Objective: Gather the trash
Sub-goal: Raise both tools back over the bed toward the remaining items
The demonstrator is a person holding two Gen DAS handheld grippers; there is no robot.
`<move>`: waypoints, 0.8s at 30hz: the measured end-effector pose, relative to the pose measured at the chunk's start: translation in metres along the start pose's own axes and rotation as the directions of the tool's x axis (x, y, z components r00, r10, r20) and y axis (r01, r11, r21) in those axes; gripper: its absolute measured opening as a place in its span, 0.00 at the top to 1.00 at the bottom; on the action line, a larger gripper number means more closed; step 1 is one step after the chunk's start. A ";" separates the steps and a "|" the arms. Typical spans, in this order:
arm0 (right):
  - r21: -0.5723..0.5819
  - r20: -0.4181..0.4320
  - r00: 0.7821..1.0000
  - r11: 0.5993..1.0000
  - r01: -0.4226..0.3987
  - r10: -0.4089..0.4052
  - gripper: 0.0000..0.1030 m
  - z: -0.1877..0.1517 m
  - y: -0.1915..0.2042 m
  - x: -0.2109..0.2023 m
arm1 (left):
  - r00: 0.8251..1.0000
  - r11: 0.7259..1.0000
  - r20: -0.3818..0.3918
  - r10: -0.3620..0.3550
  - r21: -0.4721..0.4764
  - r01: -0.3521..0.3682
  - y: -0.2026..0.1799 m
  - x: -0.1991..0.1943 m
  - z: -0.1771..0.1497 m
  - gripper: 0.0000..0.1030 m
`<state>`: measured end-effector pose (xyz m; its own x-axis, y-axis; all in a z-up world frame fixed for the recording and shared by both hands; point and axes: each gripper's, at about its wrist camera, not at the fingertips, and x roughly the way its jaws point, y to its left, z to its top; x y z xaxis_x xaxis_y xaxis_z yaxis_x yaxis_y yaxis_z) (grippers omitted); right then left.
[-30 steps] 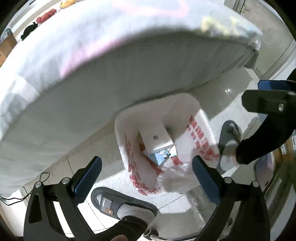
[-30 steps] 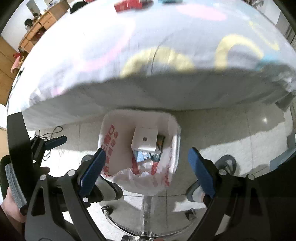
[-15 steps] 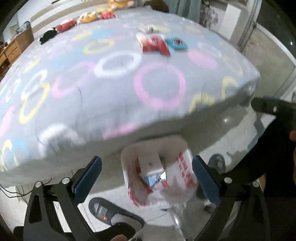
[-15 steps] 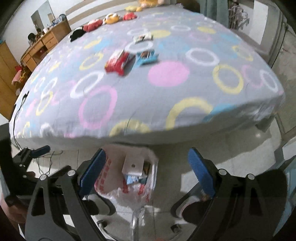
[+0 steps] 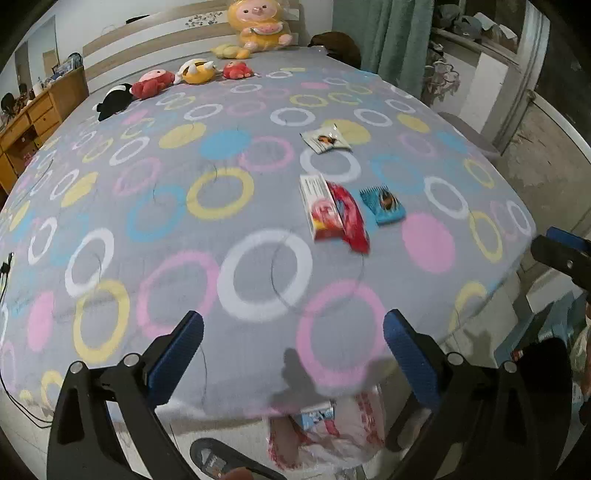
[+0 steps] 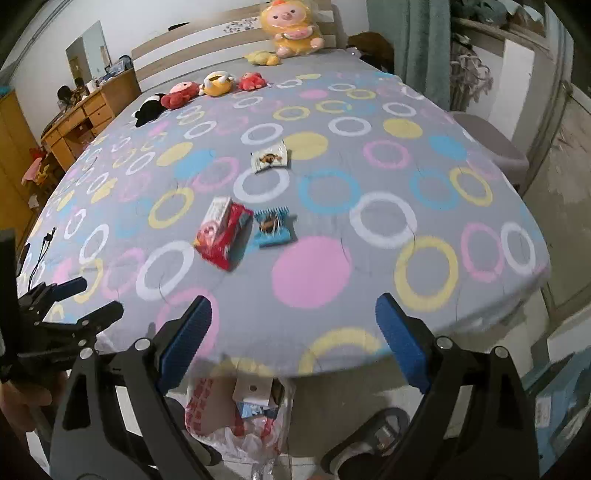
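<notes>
Bed (image 5: 155, 236): filling most of both views, lying under a grey sheet printed with pink, yellow, blue and white rings and dots.
Desk (image 6: 79, 122): standing beside the bed on the far left, wooden, with drawers.
Plush toys (image 5: 192, 72): sitting in a row near the headboard, a large yellow one (image 6: 291, 31) propped behind them.
Trash bag (image 6: 236, 424): sitting on the floor just below the near edge of the bed, white plastic with red print, holding a white box and a blue packet already.
Left gripper (image 5: 291, 354): hanging above the near edge of the bed, blue pads spread wide, gripping nothing.
Right gripper (image 6: 293, 339): hanging above the same edge, fingers spread wide, carrying nothing.
Slippered feet (image 6: 373, 439): standing on the tiled floor beside the bag.
Red box (image 5: 330, 212): lying on the sheet around mid-bed, red and white, slightly blurred.
Blue wrapper (image 5: 384, 205): lying just to the right of the red box, close to it.
White wrapper (image 6: 269, 158): lying farther up the bed, apart from the other two pieces of trash.
</notes>
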<state>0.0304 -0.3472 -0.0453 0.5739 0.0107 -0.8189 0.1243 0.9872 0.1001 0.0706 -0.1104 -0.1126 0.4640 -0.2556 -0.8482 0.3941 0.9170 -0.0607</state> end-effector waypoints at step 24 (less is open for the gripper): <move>0.033 -0.250 0.968 0.999 0.000 0.008 0.15 0.094 -0.004 0.136 | 0.988 0.999 -0.150 -0.018 -0.052 0.011 0.000 0.120 0.090 0.08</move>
<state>0.1842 -0.3649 -0.1040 0.3543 0.0584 -0.9333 0.1513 0.9813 0.1188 0.1978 -0.1682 -0.1670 0.3321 -0.2234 -0.9164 0.3574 0.9289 -0.0970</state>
